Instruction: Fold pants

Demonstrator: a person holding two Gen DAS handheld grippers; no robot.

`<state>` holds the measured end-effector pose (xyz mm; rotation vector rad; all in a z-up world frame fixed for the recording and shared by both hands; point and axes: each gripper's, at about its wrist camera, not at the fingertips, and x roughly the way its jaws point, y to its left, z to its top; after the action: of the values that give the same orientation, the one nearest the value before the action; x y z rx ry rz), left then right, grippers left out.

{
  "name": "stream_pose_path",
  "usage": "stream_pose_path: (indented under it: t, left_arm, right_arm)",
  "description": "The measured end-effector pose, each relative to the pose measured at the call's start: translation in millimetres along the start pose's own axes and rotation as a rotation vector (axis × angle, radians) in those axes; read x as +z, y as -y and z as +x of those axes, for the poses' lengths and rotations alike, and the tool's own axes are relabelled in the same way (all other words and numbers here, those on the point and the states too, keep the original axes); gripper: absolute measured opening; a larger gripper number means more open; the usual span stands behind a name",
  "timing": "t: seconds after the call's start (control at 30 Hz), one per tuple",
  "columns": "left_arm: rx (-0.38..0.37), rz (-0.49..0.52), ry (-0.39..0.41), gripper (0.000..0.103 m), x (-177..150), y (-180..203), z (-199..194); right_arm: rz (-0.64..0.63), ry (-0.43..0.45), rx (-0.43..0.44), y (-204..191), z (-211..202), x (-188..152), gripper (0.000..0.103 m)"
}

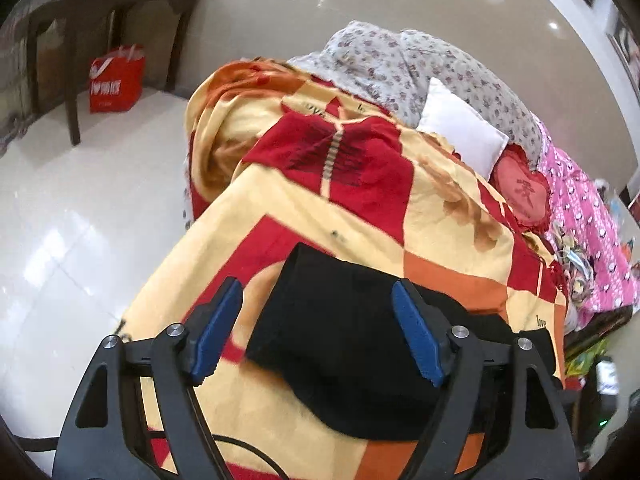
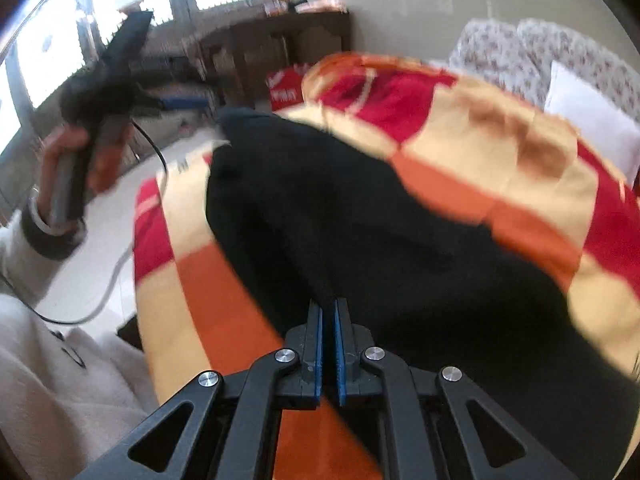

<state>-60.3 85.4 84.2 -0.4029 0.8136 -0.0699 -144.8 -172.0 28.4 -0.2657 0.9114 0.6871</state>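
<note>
On the blanket, black pants lie under the left gripper's spread-open fingers; right gripper fingers closed, pinching the pants' edge.

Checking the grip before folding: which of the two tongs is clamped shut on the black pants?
The right tongs, blue pads pinching the black fabric pants; the left tongs gape open above them.

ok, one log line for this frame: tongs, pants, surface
left tongs: open, above pants, empty | right tongs: shut, pinching pants edge | black pants: partly folded on blanket
</note>
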Motion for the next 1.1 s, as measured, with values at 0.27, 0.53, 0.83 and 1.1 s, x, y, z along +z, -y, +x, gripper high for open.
stream_pose_path:
  t: [0.27, 0.53, 0.83, 1.1]
  left_arm:
    - [0.075, 0.059, -0.041, 0.077, -13, 1, 16]
    - [0.17, 0.165, -0.068, 0.078, -20, 17, 48]
    - [0.241, 0.282, -0.103, 0.074, -35, 31, 72]
    - [0.215, 0.282, -0.073, 0.045, -35, 29, 80]
  right_arm:
    - [-0.037, -0.004, -0.045, -8, -11, 16, 0.015]
    - [0.316, 0.114, -0.109, 77, -18, 46, 0.043]
    - [0.382, 0.009, -0.053, 112, 32, 62, 0.009]
    - [0.286, -0.001, -0.253, 105, 46, 65, 0.007]
